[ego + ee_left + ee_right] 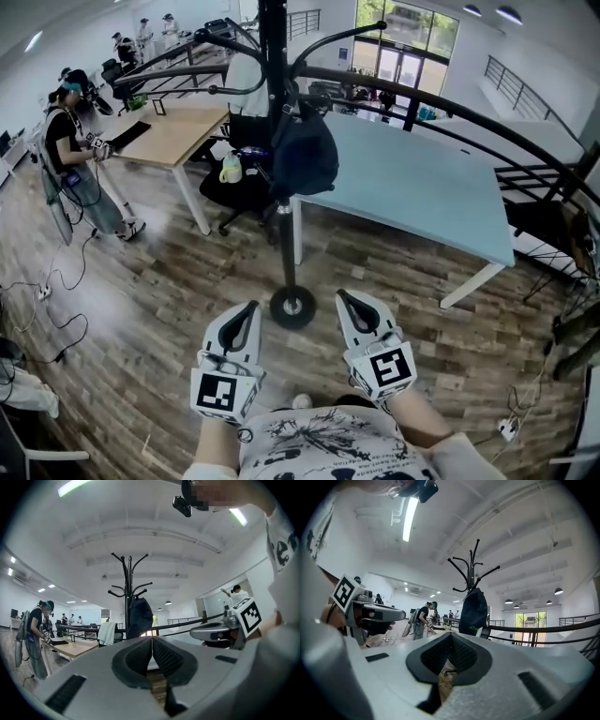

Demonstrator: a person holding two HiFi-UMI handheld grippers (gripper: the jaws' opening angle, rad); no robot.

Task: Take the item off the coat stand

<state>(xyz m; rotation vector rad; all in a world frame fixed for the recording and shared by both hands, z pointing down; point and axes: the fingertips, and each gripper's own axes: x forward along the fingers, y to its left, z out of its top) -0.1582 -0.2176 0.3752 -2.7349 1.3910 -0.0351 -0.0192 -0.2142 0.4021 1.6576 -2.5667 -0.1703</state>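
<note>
A black coat stand (275, 112) rises from a round base (292, 307) on the wooden floor, straight ahead of me. A dark navy bag (303, 150) hangs from one of its hooks; the same bag (139, 616) (473, 611) shows in both gripper views, hanging well beyond the jaws. My left gripper (246, 317) and right gripper (352, 307) are held low and side by side near my body, short of the stand's base. Both are shut, pads together, with nothing between them.
A light blue table (412, 183) stands right behind the coat stand. A wooden desk (173, 131) and a black chair (234, 183) are at the left. A person (80, 150) stands far left. Dark railings (450, 117) cross the view. Cables lie on the floor (56, 281).
</note>
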